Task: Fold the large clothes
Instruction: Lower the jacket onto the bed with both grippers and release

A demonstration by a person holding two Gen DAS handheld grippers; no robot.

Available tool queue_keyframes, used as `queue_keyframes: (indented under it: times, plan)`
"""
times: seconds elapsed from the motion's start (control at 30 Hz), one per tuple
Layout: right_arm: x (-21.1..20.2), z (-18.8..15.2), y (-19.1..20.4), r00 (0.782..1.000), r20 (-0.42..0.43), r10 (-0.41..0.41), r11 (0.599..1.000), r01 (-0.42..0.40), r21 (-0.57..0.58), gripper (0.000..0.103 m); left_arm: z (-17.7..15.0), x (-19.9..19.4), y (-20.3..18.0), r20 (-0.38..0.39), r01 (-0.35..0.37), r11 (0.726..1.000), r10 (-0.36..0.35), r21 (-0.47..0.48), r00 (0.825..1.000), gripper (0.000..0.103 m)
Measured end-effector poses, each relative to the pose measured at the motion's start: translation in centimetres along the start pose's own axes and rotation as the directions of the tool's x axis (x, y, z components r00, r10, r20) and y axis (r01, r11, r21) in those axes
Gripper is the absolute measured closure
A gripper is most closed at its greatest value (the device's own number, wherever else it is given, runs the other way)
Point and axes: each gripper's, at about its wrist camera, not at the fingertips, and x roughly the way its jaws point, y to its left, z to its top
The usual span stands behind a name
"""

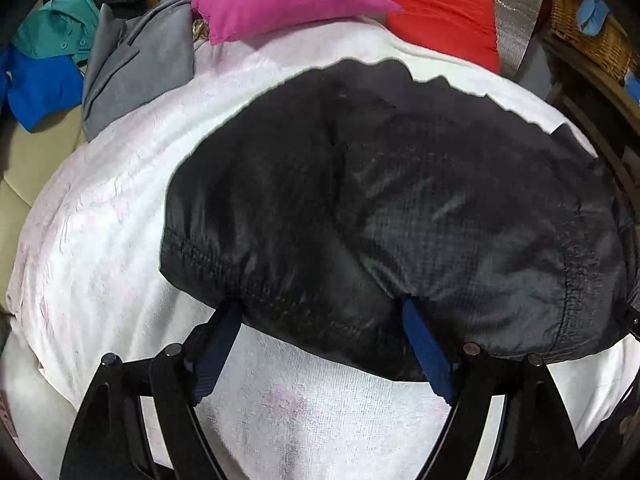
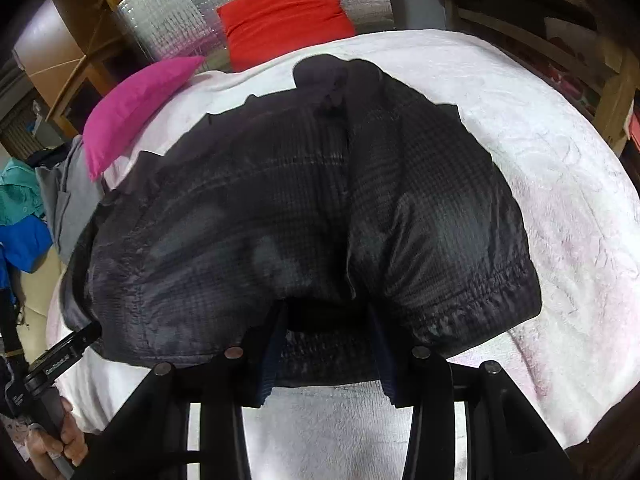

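A black shiny jacket (image 1: 380, 200) lies spread on a white blanket (image 1: 120, 220); it also shows in the right wrist view (image 2: 280, 220). My left gripper (image 1: 320, 312) is open, its blue-padded fingers (image 1: 424, 344) straddling the jacket's elastic hem near the left end, fingertips tucked under the fabric. My right gripper (image 2: 324, 320) is open, its fingers (image 2: 266, 360) straddling the hem near the jacket's right part, tips hidden under the cloth. The left gripper's body and the hand holding it show at the lower left of the right wrist view (image 2: 52, 364).
A pink pillow (image 1: 280, 0) and a red pillow (image 1: 440, 16) lie at the far end. Grey (image 1: 136, 64), teal (image 1: 56, 28) and blue (image 1: 36, 88) clothes are piled far left. A wicker basket (image 1: 588, 32) stands far right. Wooden furniture (image 2: 80, 64) stands behind.
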Motion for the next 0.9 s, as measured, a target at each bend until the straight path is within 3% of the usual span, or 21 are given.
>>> queue_keyframes:
  times: [0.13, 0.2, 0.3, 0.4, 0.53, 0.67, 0.77, 0.9]
  plan:
    - [-2.7, 2.2, -1.6, 0.994, 0.1, 0.037, 0.998, -0.041, 0.04, 0.059, 2.7, -2.6, 1.4, 0.109, -0.026, 1.0, 0.026, 0.0, 0.994, 0.02]
    - [-2.6, 3.7, -2.5, 0.995, 0.098, 0.019, 0.998, -0.025, 0.057, 0.059, 4.3, -2.5, 2.3, 0.118, -0.06, 0.998, 0.061, -0.011, 0.991, 0.02]
    - [-0.4, 5.4, -4.1, 0.998, 0.058, 0.025, 0.994, -0.031, 0.108, 0.071, 6.1, 0.0, 3.5, 0.046, -0.096, 0.995, 0.097, -0.014, 0.994, 0.02]
    - [2.5, 6.1, -5.0, 0.999, -0.003, 0.043, 0.987, -0.042, 0.152, 0.071, 5.6, 3.5, 4.1, -0.059, -0.095, 0.995, 0.093, -0.025, 0.994, 0.019]
    - [2.5, 6.1, -5.0, 0.999, 0.014, 0.032, 0.99, -0.033, 0.135, 0.071, 5.5, 3.4, 3.8, -0.047, -0.082, 0.996, 0.08, -0.038, 0.996, 0.018]
    - [-0.4, 5.7, -4.6, 0.993, 0.115, 0.028, 0.992, -0.042, 0.117, 0.071, 5.5, 1.9, 3.9, 0.017, -0.097, 0.995, 0.098, -0.034, 0.995, 0.018]
    - [-2.2, 4.8, -4.1, 0.986, 0.148, 0.078, 0.99, -0.094, 0.102, 0.067, 4.2, -0.2, 3.5, 0.071, -0.053, 0.998, 0.056, -0.042, 0.996, 0.018]
    - [-1.2, 3.1, -2.9, 0.994, 0.069, 0.079, 0.994, -0.084, 0.076, 0.067, 2.9, -1.6, 2.1, 0.134, -0.051, 0.999, 0.051, 0.002, 0.99, 0.018]
